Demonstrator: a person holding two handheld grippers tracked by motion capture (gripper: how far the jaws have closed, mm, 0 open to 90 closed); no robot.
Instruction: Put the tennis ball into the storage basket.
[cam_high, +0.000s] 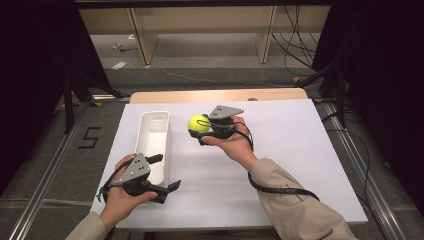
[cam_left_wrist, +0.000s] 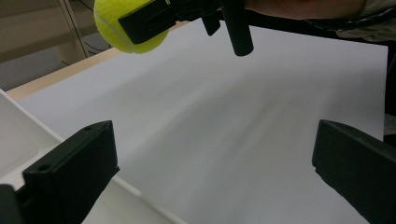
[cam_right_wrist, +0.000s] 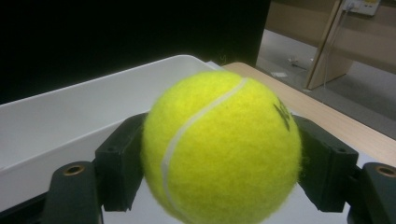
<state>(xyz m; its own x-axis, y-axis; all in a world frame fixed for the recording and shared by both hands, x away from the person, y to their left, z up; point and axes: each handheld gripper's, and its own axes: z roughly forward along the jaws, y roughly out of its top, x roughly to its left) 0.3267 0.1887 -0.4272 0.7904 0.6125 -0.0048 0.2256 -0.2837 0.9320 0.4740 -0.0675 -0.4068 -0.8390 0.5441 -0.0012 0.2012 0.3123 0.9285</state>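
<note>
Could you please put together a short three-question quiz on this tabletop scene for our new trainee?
1. True or false: the right tongs grip the tennis ball.
2. What stands nearest the left tongs: A) the white bin, B) a mug, C) a book?
3. Fill in: the left tongs' jaws stand ____.

Key: 1 true; 2 A; 3 open, with nothing between them.

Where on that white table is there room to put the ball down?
The tray is empty. Bare sheet lies right of the right gripper holding the ball. It is tighter near the left gripper by the tray's near end.
</note>
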